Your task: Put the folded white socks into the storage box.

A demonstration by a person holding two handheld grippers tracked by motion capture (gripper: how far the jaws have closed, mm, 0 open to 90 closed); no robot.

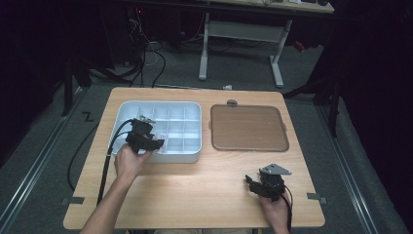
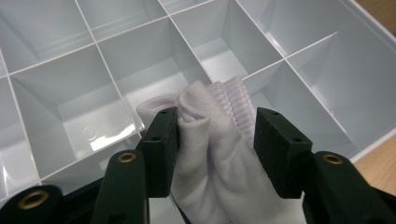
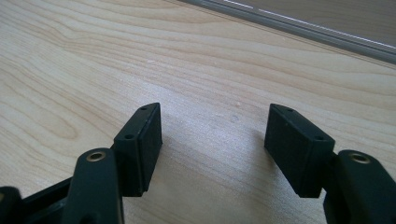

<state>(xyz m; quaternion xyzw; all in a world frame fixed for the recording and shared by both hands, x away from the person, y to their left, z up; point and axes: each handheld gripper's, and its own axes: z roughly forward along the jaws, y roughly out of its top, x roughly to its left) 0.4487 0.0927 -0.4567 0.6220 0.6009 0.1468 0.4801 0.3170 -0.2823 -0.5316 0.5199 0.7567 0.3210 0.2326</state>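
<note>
White sock [image 2: 210, 140] (bunched) between left gripper [image 2: 212, 135] fingers.

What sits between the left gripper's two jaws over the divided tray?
A bunched white cloth with a ribbed cuff, perhaps a sock, lies between the left gripper jaws above the white divided tray, seen in the left gripper view; only one pad seems to touch it.

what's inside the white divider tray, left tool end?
A white sock, ribbed cuff up, sits between the left tool's jaws over a near compartment of the tray. Surrounding compartments look empty. The floor beneath the sock is covered.
</note>
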